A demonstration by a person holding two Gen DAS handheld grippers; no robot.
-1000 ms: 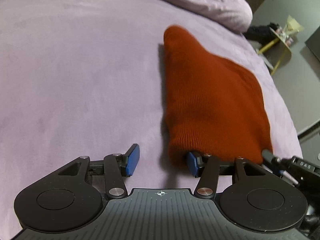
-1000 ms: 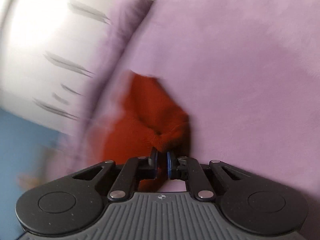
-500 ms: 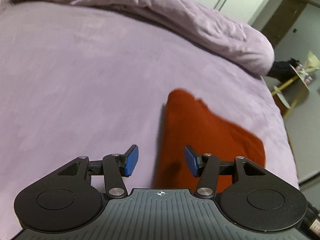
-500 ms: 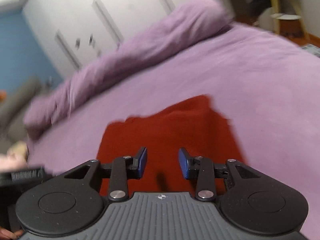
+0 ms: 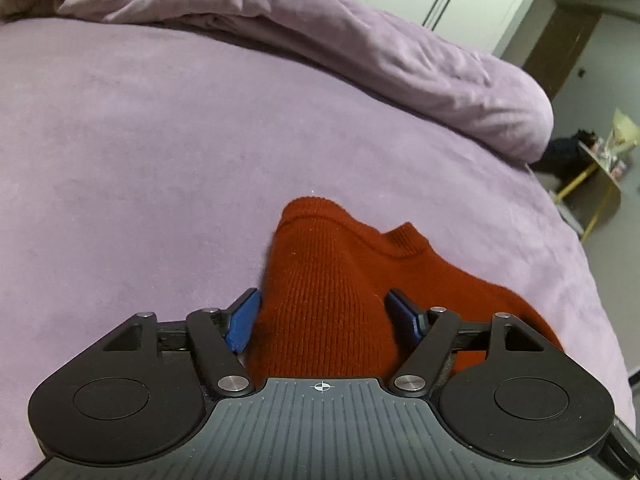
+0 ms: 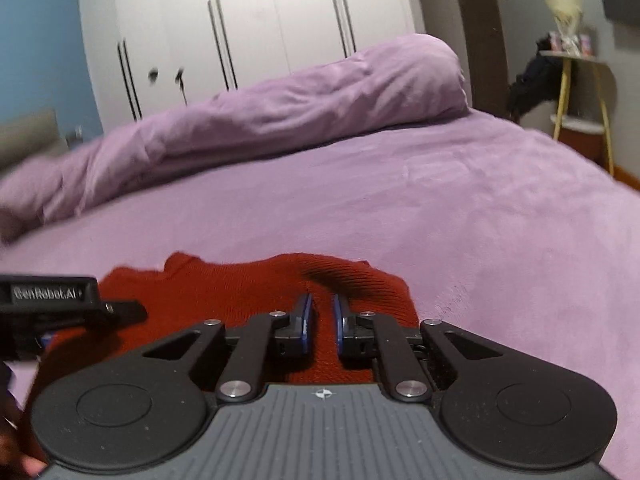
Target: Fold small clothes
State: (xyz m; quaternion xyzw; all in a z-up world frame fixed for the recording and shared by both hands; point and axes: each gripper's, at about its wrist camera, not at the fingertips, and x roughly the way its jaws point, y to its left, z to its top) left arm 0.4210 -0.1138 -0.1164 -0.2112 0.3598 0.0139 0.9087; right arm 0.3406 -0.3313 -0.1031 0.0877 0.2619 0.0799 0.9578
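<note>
A small rust-red knitted sweater (image 5: 332, 280) lies folded on the purple bed cover (image 5: 140, 152), its ribbed neckline (image 5: 406, 238) at the far side. My left gripper (image 5: 324, 316) is open, its blue pads either side of the sweater's near left part. In the right wrist view the sweater (image 6: 224, 292) lies just ahead. My right gripper (image 6: 321, 316) has its jaws close together with a narrow strip of the red knit between them. The left gripper's body (image 6: 52, 296) shows at the left edge of that view.
A rolled purple duvet (image 5: 360, 48) lies along the far side of the bed, also in the right wrist view (image 6: 280, 108). White wardrobe doors (image 6: 240, 28) stand behind. A yellow-legged side table (image 6: 576, 92) with clutter stands beyond the bed's right edge.
Both grippers pulled back toward the sweater's near edge. The right gripper opened half a second ago and has since closed to a narrow gap over the knit. The left stays open.
</note>
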